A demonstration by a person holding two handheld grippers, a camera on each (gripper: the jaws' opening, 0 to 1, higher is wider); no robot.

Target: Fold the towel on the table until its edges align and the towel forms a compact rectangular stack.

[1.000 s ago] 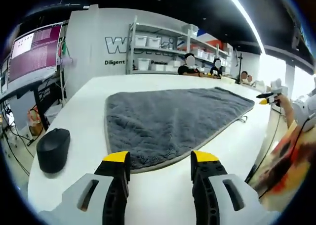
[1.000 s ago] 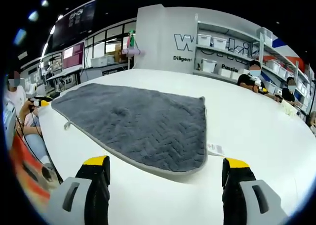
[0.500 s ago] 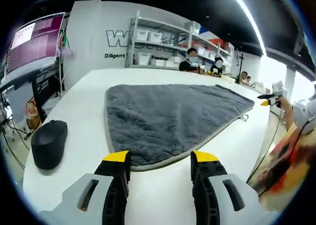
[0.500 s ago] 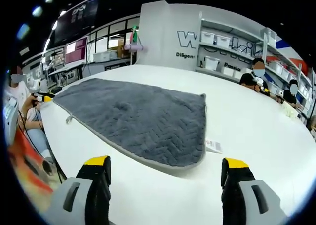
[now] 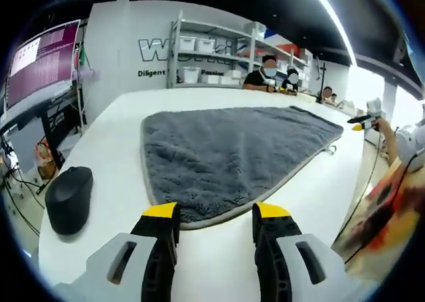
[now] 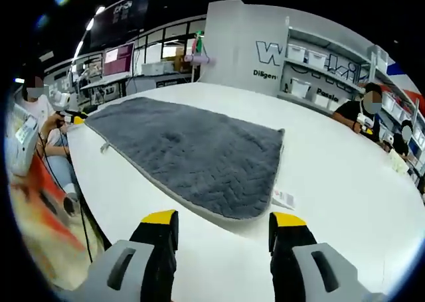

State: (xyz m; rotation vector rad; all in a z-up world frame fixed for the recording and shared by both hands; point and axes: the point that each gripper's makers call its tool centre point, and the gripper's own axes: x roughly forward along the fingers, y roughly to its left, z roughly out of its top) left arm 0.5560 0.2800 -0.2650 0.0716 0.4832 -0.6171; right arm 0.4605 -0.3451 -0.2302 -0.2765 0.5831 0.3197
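Grey towel [image 5: 232, 152] spread flat and unfolded on the white worktop [image 5: 113, 143], no fold yet made. Left gripper [image 5: 212, 216] poised low over the worktop with jaws parted and empty, yellow tips just short of the towel's nearest rounded corner, which lies directly ahead between them; dark computer mouse [image 5: 66, 199] resting on the worktop to the left of that corner, well clear of the cloth. Right gripper [image 6: 224, 221] likewise parted and holding nothing, facing the towel [image 6: 192, 152] at the neighbouring corner, where a small white label [image 6: 284, 198] projects from the hem onto the worktop [image 6: 339, 182]. Long axis of the towel running away from both grippers toward the far side (short near hem thus spanning the two corners). Both grippers about equally near; probable next step, a paired pinch of the two near corners for a fold toward the far edge.
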